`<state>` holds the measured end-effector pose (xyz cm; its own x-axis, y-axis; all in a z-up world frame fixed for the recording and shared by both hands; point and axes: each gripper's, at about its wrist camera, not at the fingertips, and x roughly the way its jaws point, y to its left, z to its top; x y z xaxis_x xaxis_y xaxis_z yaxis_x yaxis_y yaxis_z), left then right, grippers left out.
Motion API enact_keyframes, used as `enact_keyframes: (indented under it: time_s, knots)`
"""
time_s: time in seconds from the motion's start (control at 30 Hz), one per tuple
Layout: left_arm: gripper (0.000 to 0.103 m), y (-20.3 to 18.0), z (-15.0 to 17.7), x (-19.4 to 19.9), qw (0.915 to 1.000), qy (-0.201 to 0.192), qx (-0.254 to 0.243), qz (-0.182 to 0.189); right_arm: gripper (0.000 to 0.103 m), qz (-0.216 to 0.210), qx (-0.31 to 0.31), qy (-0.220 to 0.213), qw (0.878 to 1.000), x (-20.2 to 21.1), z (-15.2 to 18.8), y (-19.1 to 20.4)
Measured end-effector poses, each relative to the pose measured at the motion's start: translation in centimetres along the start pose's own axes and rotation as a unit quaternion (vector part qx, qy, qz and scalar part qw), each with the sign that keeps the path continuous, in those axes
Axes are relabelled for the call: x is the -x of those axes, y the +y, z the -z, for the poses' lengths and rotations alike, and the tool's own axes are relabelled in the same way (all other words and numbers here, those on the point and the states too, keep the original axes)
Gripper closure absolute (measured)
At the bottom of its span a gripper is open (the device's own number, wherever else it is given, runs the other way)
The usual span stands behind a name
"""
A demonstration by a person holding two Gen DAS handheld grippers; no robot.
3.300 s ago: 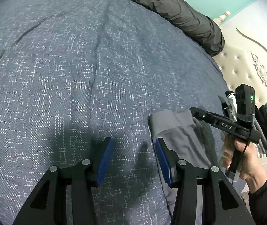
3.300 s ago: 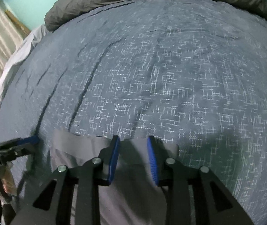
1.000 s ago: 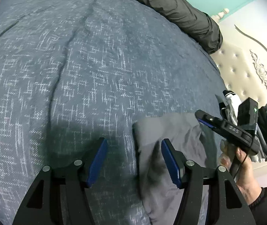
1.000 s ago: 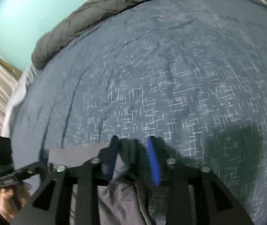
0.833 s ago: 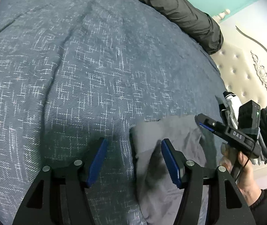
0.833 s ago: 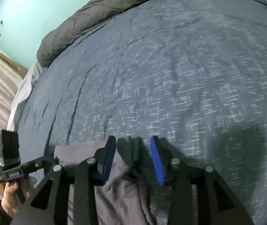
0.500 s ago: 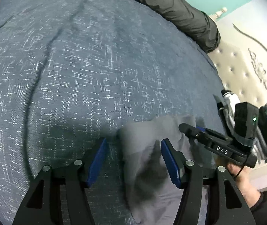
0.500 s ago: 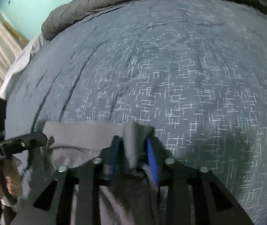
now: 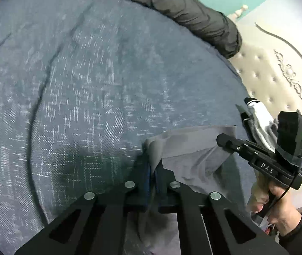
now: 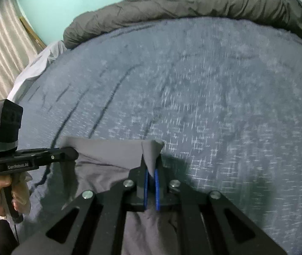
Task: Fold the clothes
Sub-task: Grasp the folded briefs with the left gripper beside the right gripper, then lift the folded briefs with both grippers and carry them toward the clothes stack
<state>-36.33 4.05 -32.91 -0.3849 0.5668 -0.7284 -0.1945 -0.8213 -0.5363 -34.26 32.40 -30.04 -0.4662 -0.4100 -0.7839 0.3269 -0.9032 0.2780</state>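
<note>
A grey garment (image 9: pixel 193 148) is held up over the blue patterned bed (image 9: pixel 76 85), its top edge stretched between both grippers. My left gripper (image 9: pixel 152 170) is shut on its left corner. My right gripper (image 10: pixel 150 173) is shut on its right corner (image 10: pixel 153 148). In the left wrist view the right gripper (image 9: pixel 225 139) grips the far corner; in the right wrist view the left gripper (image 10: pixel 70 152) does the same. The rest of the garment (image 10: pixel 108 163) hangs down below the grippers.
A dark grey duvet (image 10: pixel 182 8) is rolled along the bed's far edge. A pile of other clothes (image 9: pixel 261 121) lies by the cream tufted headboard (image 9: pixel 278 74). A curtain (image 10: pixel 0 48) hangs at left.
Both grippers have closed on the garment's top corners and lifted it off the bed. The cloth is now stretched between them.
</note>
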Motion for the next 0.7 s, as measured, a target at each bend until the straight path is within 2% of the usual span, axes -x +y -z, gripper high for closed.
enact_keyframes:
  time_s: [0.4,0.7]
  knots:
    - [0.101,-7.4,-0.8,8.5,0.9966,-0.056,-0.058,0.017,0.099,-0.005,0.029,-0.088,0.996,9.7,-0.9,3.3]
    - [0.101,-15.6,-0.7,16.9,0.9859,-0.112,-0.124,0.013,0.099,-0.005,0.048,-0.157,0.986,20.0,-1.2,6.4]
